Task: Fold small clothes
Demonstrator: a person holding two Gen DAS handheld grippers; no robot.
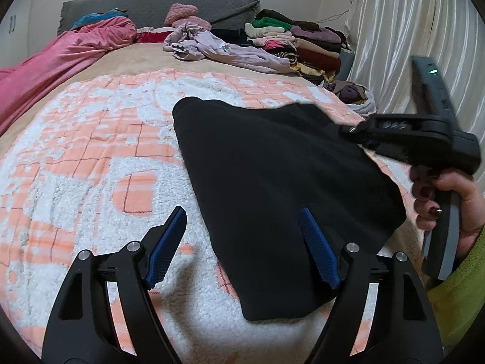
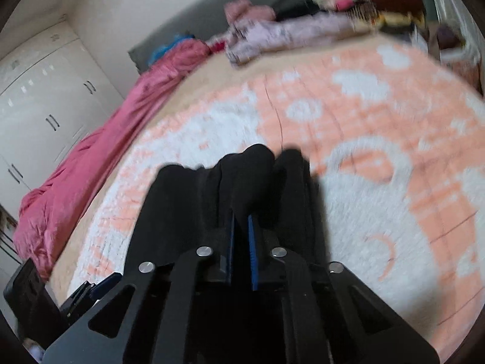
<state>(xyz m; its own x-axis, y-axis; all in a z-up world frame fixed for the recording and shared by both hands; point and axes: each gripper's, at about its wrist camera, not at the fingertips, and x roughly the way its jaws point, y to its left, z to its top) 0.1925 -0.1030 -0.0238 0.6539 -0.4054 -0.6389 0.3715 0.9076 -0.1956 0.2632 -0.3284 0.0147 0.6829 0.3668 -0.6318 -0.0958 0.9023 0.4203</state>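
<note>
Left gripper (image 1: 242,239) spread wide, its right pad over the near edge of a black garment (image 1: 272,182), pinching nothing. Right gripper (image 2: 241,227) pressed together on a bunched fold of that garment, lifting one corner. The garment lies on a peach-and-white fleece blanket (image 1: 91,151) covering a bed

White wardrobe (image 2: 45,115), grey headboard (image 1: 157,3), perhaps a pale curtain (image 1: 403,45)
</note>
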